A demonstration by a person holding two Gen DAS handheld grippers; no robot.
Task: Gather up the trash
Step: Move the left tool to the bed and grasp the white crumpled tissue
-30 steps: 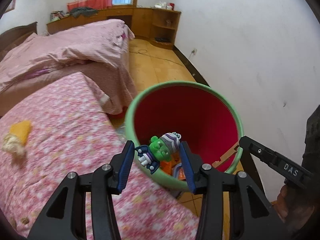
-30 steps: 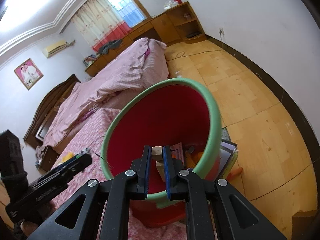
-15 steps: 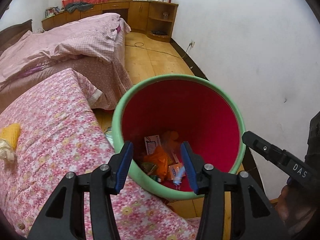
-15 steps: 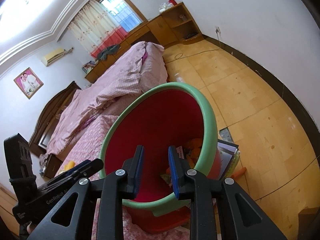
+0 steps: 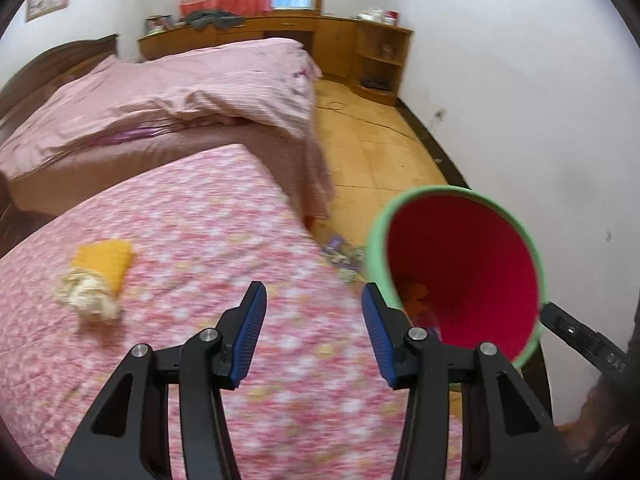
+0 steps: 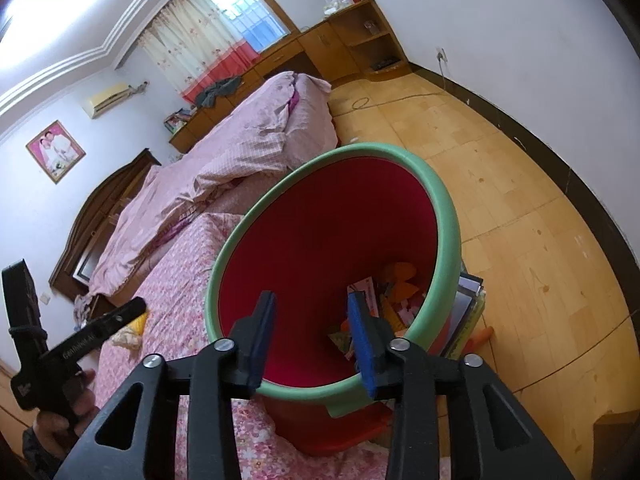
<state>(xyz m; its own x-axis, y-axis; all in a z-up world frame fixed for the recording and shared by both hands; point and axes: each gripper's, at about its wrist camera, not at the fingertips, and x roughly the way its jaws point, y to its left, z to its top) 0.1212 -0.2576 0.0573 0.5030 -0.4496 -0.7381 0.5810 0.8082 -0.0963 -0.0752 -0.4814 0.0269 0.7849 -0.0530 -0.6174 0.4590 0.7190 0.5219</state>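
Observation:
A red bin with a green rim (image 5: 460, 276) (image 6: 444, 216) stands beside the flowered bedspread (image 5: 200, 240). Several pieces of trash (image 6: 396, 292) lie at its bottom. My left gripper (image 5: 314, 330) is open and empty over the bedspread, left of the bin. A yellow and white crumpled scrap (image 5: 98, 276) lies on the spread to its left; it also shows small in the right wrist view (image 6: 130, 330). My right gripper (image 6: 312, 338) is open and empty over the bin's mouth.
A second bed with pink covers (image 5: 160, 96) lies beyond. Wooden floor (image 6: 520, 184) runs along the white wall. Papers and folders (image 6: 466, 304) lie on the floor by the bin. Wooden cabinets (image 5: 360, 52) stand at the far wall.
My left gripper dropped the green toy into the bin and swung left over the bedspread. My right gripper opened, releasing a small wooden piece into the bin.

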